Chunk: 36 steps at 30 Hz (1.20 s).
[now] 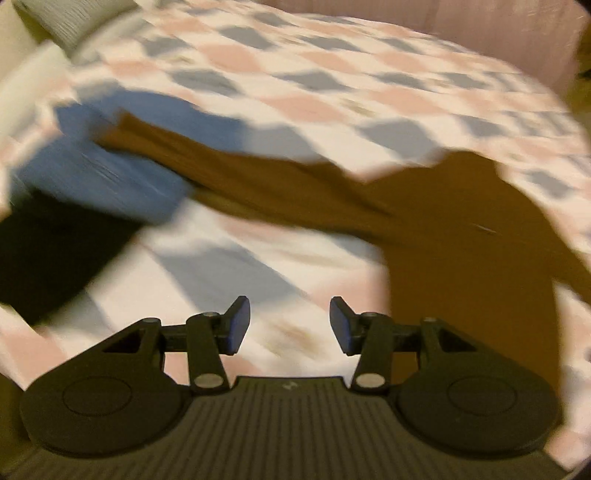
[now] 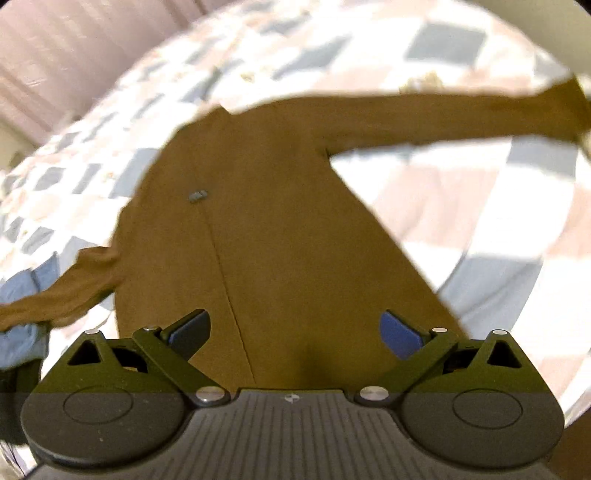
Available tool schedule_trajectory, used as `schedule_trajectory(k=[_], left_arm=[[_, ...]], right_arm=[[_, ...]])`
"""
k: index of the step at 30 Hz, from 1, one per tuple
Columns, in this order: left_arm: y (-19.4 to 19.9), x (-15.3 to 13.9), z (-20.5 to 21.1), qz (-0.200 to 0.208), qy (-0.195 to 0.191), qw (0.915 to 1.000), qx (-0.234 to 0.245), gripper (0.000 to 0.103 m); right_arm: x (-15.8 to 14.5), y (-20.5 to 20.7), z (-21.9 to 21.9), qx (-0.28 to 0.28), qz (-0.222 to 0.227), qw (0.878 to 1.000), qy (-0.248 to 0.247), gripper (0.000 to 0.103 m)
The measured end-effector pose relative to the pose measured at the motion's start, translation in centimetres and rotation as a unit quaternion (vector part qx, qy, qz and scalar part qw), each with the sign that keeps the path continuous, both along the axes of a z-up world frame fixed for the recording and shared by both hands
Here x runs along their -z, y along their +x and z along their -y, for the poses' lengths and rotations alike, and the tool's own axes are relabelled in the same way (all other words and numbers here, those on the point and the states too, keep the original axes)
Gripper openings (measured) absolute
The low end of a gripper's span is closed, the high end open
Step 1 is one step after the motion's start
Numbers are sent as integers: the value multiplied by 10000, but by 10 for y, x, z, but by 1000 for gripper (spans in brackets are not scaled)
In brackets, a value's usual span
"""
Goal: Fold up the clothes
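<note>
1. The brown long-sleeved top is lying spread flat on the bed, its body running away from the right wrist camera and one sleeve stretching straight out toward the right edge of that view.
2. Its other sleeve is trailing off to the left, and in the left wrist view its far end is resting across a blue garment.
3. A small grey tag or label is showing on the body of the top, with a thin seam line running down from it toward the camera.
4. The right gripper is hovering over the lower part of the top with its jaws spread wide and nothing between them; whether the blue pads are touching the cloth cannot be told.
5. The left gripper is hanging above bare bedding just left of the top's body, jaws likewise apart and holding nothing.
6. The blue garment is lying beside a black garment at the left of the left wrist view; both are blurred, so their kind cannot be told.
7. The bedspread under everything is carrying a checked pattern of pink, grey-blue and white patches.
8. A pale ribbed pillow is sitting at the far left corner of the bed, and a pinkish curtain is hanging beyond the bed.
</note>
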<state>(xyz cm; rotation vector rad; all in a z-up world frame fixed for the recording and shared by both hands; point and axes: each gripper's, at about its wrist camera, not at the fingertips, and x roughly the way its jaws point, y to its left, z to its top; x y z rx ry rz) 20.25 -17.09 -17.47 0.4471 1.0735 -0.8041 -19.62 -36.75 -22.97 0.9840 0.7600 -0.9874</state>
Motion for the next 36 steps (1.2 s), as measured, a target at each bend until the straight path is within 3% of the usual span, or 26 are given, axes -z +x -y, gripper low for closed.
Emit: schedule_trajectory(k=[4,7,14,25,36], left_arm=[[-93,-8,3,-234,-76,9994,236,43],[-144,-18,1,-185,-201,9988,400,46],[-214,-26,-16,-22,-52,9995,316,48],[-253,-49,-42,372,-39,9989,275,51],[-261,-55,-41,413,-106,9982,422,52]], right_arm=[[-39,-29,-16,-525,-100,9967,-604,101],[-56,-50,-30,-863,-192,9928,-805,101],[-73,-83,-64,-1483,-228,9849,-859,101],[-83,-102,-83,-1693,-267,9814,-863,101],[-84,-111,-80,-1545,-243,9846,-777,101]])
